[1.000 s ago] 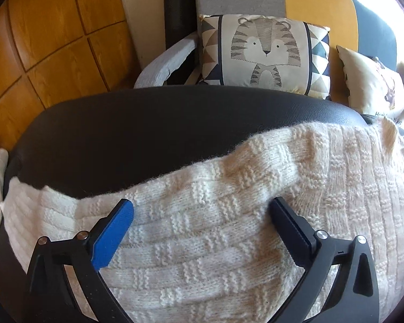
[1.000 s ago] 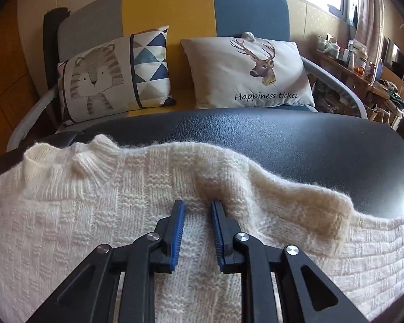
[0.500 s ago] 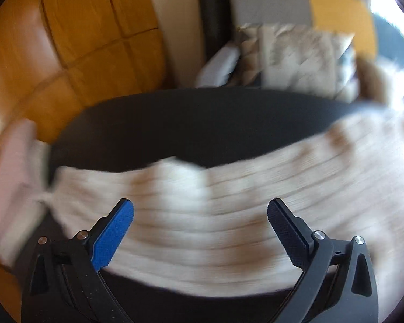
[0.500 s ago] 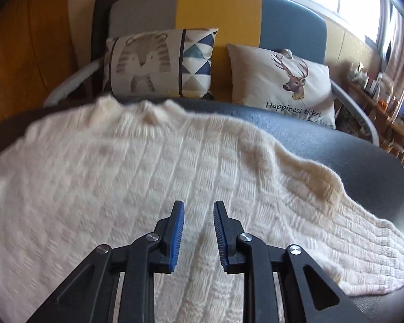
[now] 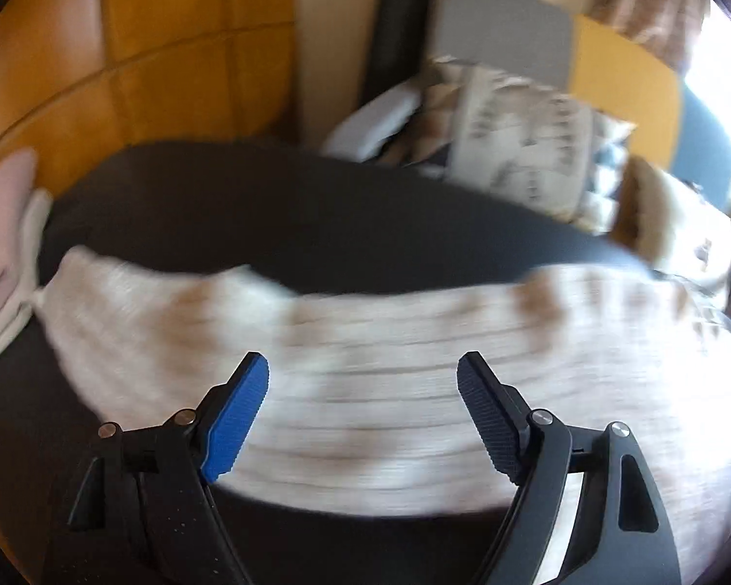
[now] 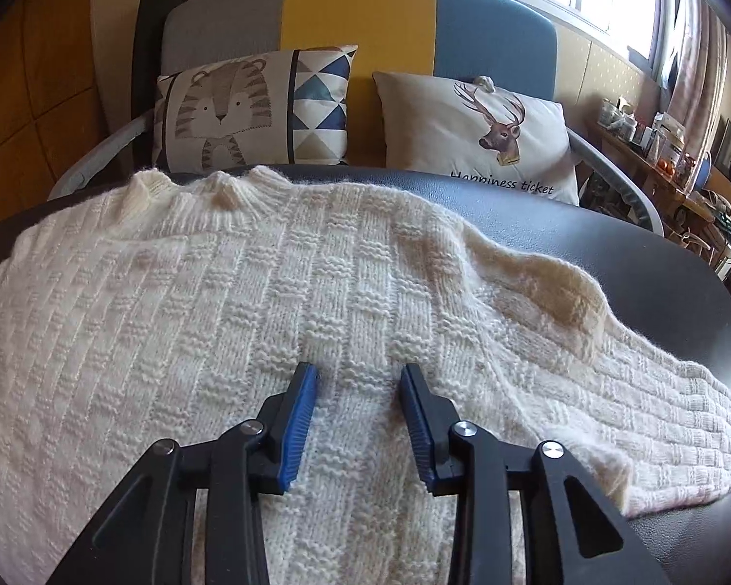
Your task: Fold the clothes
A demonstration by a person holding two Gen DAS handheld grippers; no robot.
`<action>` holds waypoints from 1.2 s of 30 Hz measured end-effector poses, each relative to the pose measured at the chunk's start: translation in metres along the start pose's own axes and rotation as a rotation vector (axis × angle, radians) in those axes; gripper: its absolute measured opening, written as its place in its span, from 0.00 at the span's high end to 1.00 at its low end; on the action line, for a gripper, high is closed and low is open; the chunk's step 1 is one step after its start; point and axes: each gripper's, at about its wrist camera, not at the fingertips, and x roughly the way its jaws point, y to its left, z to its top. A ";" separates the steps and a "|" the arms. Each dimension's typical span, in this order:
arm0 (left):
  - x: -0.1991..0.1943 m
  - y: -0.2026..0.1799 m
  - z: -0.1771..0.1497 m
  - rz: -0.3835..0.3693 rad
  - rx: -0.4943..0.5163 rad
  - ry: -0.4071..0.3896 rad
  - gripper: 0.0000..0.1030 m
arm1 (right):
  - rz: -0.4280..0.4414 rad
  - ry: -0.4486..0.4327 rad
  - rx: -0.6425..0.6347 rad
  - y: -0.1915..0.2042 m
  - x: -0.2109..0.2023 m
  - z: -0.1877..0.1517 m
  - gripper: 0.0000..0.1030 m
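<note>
A cream knit sweater (image 6: 278, 302) lies spread on the black table (image 6: 658, 282), with its collar (image 6: 190, 190) at the far side. One sleeve (image 6: 658, 404) runs off to the right. My right gripper (image 6: 358, 373) hovers over the sweater's body; its jaws are opening and nothing is pinched between them. The left wrist view is blurred by motion. There my left gripper (image 5: 363, 365) stands wide over the other sleeve (image 5: 365, 390); its jaws are closing a little and hold nothing. That sleeve's end (image 5: 68, 268) lies at the left.
Behind the table stands a grey, yellow and blue sofa (image 6: 360, 14) with a tiger cushion (image 6: 248, 107) and a deer cushion (image 6: 482, 136). Folded pink and white cloth (image 5: 0, 243) sits at the table's left edge. A cluttered shelf (image 6: 667, 146) is at the far right.
My left gripper swung left and rose, so the sleeve's end and near edge now show; its jaws narrowed slightly. My right gripper drew back from the shoulder fold to over the body, and its jaws widened.
</note>
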 end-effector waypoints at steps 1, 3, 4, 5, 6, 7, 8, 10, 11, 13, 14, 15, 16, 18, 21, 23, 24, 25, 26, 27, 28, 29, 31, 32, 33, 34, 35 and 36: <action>0.000 -0.018 0.003 -0.017 0.026 -0.004 0.20 | 0.003 -0.001 0.003 0.000 0.000 0.000 0.66; 0.003 -0.057 0.009 -0.044 0.103 -0.024 0.22 | 0.006 -0.001 0.003 -0.005 0.000 0.002 0.66; 0.008 -0.074 0.011 -0.035 0.148 -0.028 0.40 | 0.006 -0.002 0.002 -0.005 0.000 0.001 0.66; 0.016 -0.088 0.014 -0.036 0.182 -0.014 0.54 | 0.007 -0.003 0.003 -0.004 0.000 0.001 0.66; 0.029 -0.097 0.018 -0.052 0.198 0.025 0.81 | 0.008 -0.004 0.005 -0.004 0.000 0.001 0.66; 0.041 -0.103 0.021 -0.065 0.201 0.065 0.84 | 0.011 -0.005 0.007 -0.005 0.000 0.001 0.66; 0.050 -0.104 0.023 -0.068 0.177 0.083 0.84 | 0.015 -0.006 0.011 -0.006 0.000 0.000 0.66; 0.054 -0.101 0.026 -0.073 0.131 0.044 0.84 | 0.020 -0.008 0.015 -0.006 0.000 0.000 0.66; 0.058 -0.098 0.029 -0.077 0.127 0.040 0.82 | 0.022 -0.009 0.017 -0.005 -0.001 0.000 0.66; 0.064 -0.087 0.031 -0.108 0.106 0.035 0.80 | 0.026 -0.011 0.021 -0.005 -0.001 -0.001 0.66; 0.067 -0.081 0.031 -0.131 0.087 0.033 0.80 | 0.027 -0.012 0.022 -0.005 -0.001 -0.001 0.66; 0.069 -0.074 0.030 -0.156 0.060 0.030 0.80 | 0.029 -0.013 0.024 -0.005 -0.001 -0.001 0.66; 0.071 -0.068 0.028 -0.176 0.038 0.028 0.80 | 0.032 -0.014 0.027 -0.006 -0.001 -0.001 0.66; 0.078 -0.068 0.029 -0.188 0.025 0.027 0.80 | 0.038 -0.017 0.034 -0.007 -0.001 -0.001 0.66; 0.076 -0.084 0.027 -0.135 0.074 0.031 0.80 | 0.035 -0.019 0.033 -0.006 -0.001 -0.002 0.66; 0.066 -0.103 0.027 -0.031 0.162 0.043 0.80 | 0.031 -0.020 0.031 -0.006 -0.001 -0.002 0.66; 0.059 -0.110 0.027 0.005 0.189 0.044 0.80 | 0.030 -0.021 0.031 -0.006 -0.001 -0.002 0.66; 0.049 -0.114 0.025 0.004 0.184 0.026 0.80 | 0.030 -0.021 0.030 -0.006 -0.001 -0.002 0.66; 0.038 -0.118 0.022 -0.009 0.172 -0.002 0.80 | 0.030 -0.021 0.030 -0.007 0.000 -0.002 0.66; 0.028 -0.122 0.018 -0.018 0.165 -0.025 0.80 | 0.030 -0.020 0.029 -0.007 0.000 -0.002 0.66; 0.021 -0.125 0.012 -0.022 0.166 -0.040 0.80 | 0.028 -0.020 0.028 -0.006 0.000 -0.002 0.66; 0.017 -0.129 0.005 -0.029 0.171 -0.045 0.79 | 0.027 -0.020 0.028 -0.006 -0.001 -0.002 0.66; 0.025 -0.133 -0.011 -0.021 0.203 -0.005 0.66 | 0.027 -0.020 0.030 -0.004 0.000 -0.002 0.66; 0.032 -0.134 -0.014 -0.003 0.214 0.021 0.65 | 0.029 -0.020 0.033 -0.005 0.000 -0.002 0.66; 0.033 -0.131 -0.013 0.003 0.203 0.017 0.61 | 0.034 -0.019 0.035 -0.005 -0.001 -0.002 0.66; 0.034 -0.128 -0.012 0.010 0.193 0.014 0.51 | 0.039 -0.017 0.038 -0.006 -0.001 -0.002 0.66; 0.036 -0.125 -0.012 0.015 0.181 0.011 0.47 | 0.044 -0.016 0.040 -0.006 -0.001 -0.002 0.66; 0.037 -0.121 -0.012 0.015 0.165 0.012 0.41 | 0.048 -0.014 0.042 -0.007 -0.001 -0.001 0.65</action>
